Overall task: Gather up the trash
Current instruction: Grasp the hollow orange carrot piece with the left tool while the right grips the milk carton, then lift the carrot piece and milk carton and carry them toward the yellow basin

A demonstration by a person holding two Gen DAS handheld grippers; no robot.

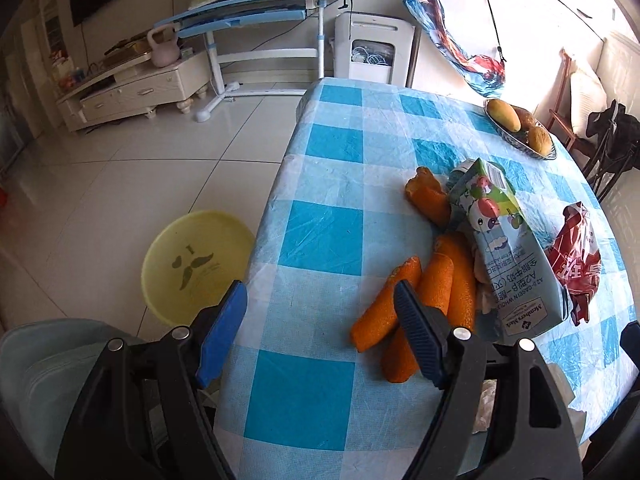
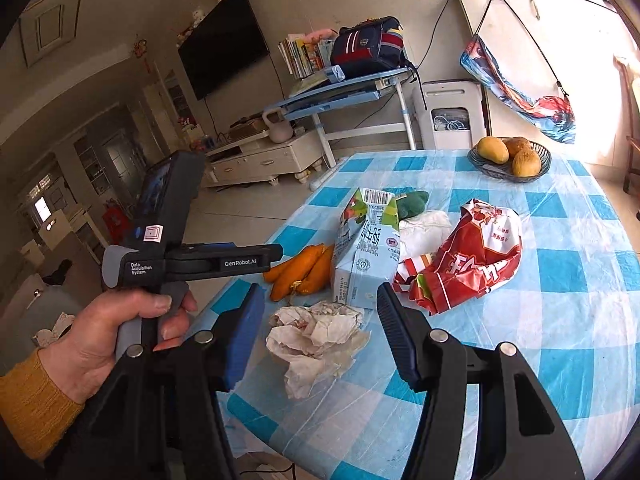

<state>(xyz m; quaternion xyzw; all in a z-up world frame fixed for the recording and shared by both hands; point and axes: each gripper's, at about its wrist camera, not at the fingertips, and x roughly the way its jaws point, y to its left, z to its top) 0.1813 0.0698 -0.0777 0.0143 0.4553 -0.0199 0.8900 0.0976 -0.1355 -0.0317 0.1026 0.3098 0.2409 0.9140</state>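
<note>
Trash lies on the blue-checked table (image 2: 560, 280): orange peels (image 1: 420, 304) (image 2: 300, 272), a milk carton (image 1: 508, 256) (image 2: 360, 252), a red wrapper (image 1: 576, 256) (image 2: 472, 256) and a crumpled tissue (image 2: 316, 340). My left gripper (image 1: 320, 332) hangs open over the table's near-left edge, its right finger just in front of the peels, nothing between the pads. A hand in a yellow sleeve carries it (image 2: 276, 254) in the right wrist view. My right gripper (image 2: 320, 332) straddles the tissue; its pads stand close beside it without visibly pressing.
A yellow basin (image 1: 196, 264) sits on the tiled floor left of the table. A fruit bowl (image 1: 520, 128) (image 2: 508, 160) stands at the far side. Behind the carton lie a green item (image 2: 412, 202) and white paper (image 2: 428, 224). A chair (image 1: 600, 148) stands at the right.
</note>
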